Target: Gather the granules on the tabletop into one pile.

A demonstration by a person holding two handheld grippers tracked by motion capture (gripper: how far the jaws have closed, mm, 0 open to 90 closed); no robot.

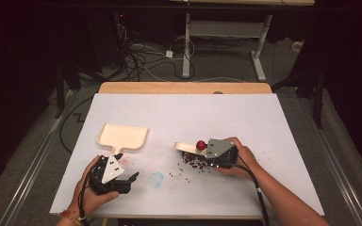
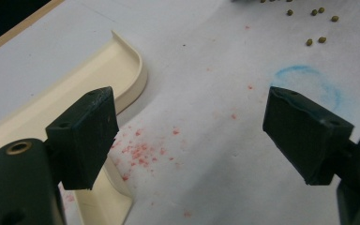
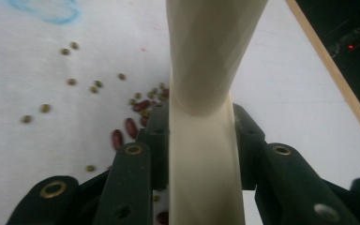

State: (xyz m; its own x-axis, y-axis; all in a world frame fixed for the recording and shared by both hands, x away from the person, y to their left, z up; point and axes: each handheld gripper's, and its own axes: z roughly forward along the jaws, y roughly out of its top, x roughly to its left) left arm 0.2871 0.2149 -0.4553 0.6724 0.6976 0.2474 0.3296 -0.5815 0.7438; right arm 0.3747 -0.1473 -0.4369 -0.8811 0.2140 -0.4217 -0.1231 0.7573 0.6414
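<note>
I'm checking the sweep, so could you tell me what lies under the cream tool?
Red and green beans lie scattered beneath the cream tool held in the right tongs; its handle hides any directly underneath.

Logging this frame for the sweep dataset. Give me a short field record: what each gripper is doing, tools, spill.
left gripper: open, jaws wide, holding nothing, beside the dustpan handle
right gripper: shut on the cream brush handle
dustpan: cream, flat on the white table, apart from the spill
spill: red beans and small green beans scattered by the right gripper
marks: blue circle, red specks
</note>
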